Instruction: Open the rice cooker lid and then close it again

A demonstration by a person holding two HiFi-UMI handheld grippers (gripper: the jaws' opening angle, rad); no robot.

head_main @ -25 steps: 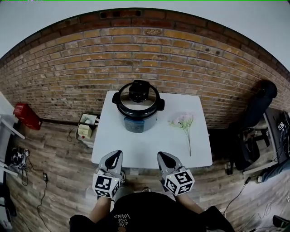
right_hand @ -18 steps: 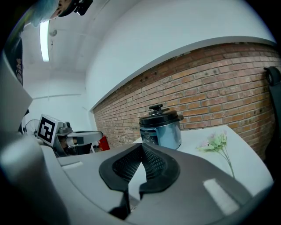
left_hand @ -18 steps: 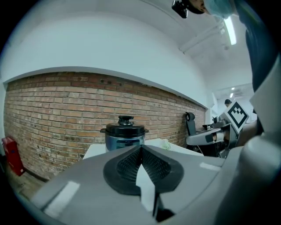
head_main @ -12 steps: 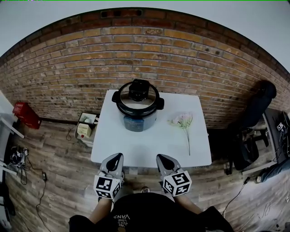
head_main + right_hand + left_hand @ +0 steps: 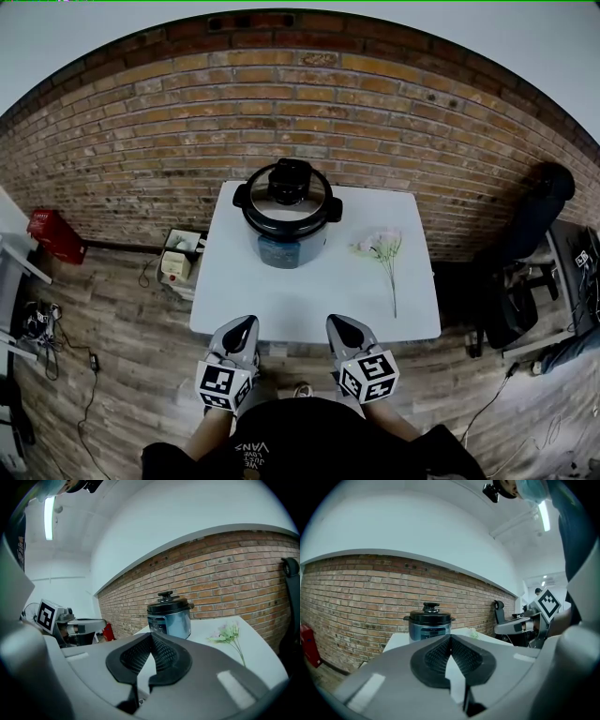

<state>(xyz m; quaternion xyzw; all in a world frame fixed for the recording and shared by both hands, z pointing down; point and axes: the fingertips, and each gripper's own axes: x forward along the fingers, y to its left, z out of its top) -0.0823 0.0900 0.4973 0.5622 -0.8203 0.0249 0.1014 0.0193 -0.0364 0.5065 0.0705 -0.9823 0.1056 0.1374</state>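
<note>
A silver-blue rice cooker (image 5: 285, 214) with a black lid and knob stands at the back of the white table (image 5: 309, 291), lid down. It also shows ahead in the left gripper view as the cooker (image 5: 430, 624) and in the right gripper view as the cooker (image 5: 169, 616). My left gripper (image 5: 246, 323) and right gripper (image 5: 335, 322) hover side by side at the table's near edge, well short of the cooker. Both are shut with nothing between the pads.
A sprig of pale flowers (image 5: 382, 251) lies on the table to the cooker's right. A brick wall (image 5: 281, 112) runs behind the table. A red case (image 5: 54, 238) and a box (image 5: 178, 264) sit on the wooden floor at left; a black chair (image 5: 525, 244) stands at right.
</note>
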